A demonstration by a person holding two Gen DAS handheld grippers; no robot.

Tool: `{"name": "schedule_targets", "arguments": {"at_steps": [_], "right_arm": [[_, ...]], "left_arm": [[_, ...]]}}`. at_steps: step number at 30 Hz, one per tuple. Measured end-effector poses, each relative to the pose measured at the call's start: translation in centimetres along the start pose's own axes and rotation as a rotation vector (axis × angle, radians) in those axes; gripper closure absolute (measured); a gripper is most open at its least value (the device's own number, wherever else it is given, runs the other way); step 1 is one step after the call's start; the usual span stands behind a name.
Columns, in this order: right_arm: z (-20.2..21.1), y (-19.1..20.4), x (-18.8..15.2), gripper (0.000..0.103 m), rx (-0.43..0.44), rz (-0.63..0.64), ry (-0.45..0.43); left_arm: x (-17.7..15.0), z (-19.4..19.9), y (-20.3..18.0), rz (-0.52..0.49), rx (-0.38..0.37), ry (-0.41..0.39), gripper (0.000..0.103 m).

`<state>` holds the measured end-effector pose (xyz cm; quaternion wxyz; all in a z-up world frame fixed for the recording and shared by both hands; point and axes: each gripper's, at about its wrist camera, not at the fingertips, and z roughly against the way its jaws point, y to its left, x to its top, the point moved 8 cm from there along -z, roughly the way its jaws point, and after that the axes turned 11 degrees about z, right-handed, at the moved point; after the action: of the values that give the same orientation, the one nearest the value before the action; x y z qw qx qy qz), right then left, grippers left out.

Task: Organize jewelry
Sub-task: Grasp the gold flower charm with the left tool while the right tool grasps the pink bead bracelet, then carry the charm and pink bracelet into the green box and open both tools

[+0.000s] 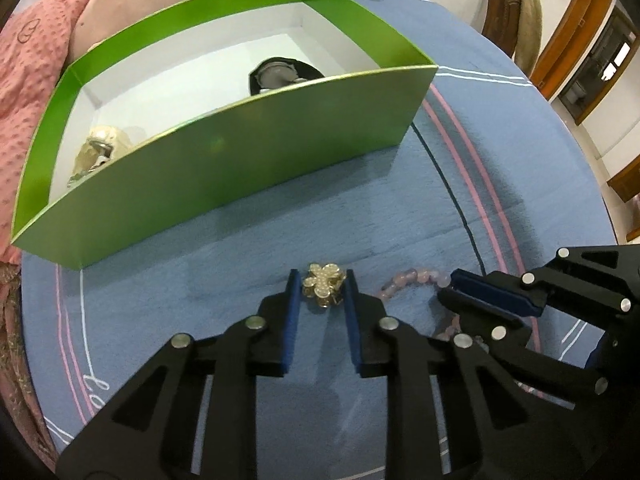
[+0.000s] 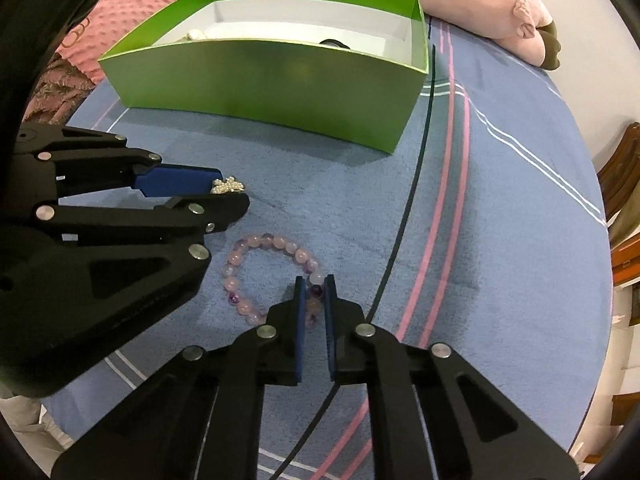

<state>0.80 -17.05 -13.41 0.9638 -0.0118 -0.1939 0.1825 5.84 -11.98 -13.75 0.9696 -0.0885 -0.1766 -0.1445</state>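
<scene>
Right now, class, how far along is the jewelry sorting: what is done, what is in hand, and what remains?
Done: two pieces, a pale pearly one and a black-and-grey one, already lie in the green cardboard box. In hand: the left gripper brackets the gold flower-shaped brooch, jaws not visibly clamped; the right gripper straddles the pink beaded bracelet, nearly shut. Left: both pieces are on the blue cloth, not yet boxed.

Setting: a home bedroom. A blue bedsheet [image 2: 520, 208] with pink and white stripes is covering the bed, with a pink textured blanket [image 1: 28, 64] and a pale pillow [image 2: 480, 12] lying at its far edge. Wooden door framing [image 1: 568, 32] and a draped wooden chair [image 1: 512, 12] are standing beyond.
</scene>
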Motion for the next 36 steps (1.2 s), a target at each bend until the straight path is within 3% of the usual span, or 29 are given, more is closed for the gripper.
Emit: {"name": "schedule_targets", "arguments": {"at_steps": [7,15,20,24,29,36], "right_arm": [[2.2,-0.1,1.1,0.096,-0.011,0.0,-0.058],[7.6,-0.1,3.8,0.096,-0.061,0.014,-0.18],[11.1,-0.7,7.8,0.096,-0.093,0.008,-0.284],[13.0,-1.6,11.5,0.096,-0.116,-0.016,-0.375],[10.8,-2.5,15.1,0.096,-0.092,-0.062,-0.403],[3.8,-3.2,15.9,0.096,-0.047,-0.129,-0.313]], "left_arm": [[0.3,3.9,1.2,0.011,0.012,-0.089,0.082],[2.3,8.8,4.2,0.061,0.025,-0.193,0.082],[5.5,12.0,6.9,0.124,0.035,-0.274,0.082],[7.7,12.6,8.3,0.154,0.084,-0.339,0.082],[9.4,10.2,9.7,0.194,0.11,-0.348,0.082],[10.1,6.0,11.6,0.239,0.113,-0.313,0.082]]}}
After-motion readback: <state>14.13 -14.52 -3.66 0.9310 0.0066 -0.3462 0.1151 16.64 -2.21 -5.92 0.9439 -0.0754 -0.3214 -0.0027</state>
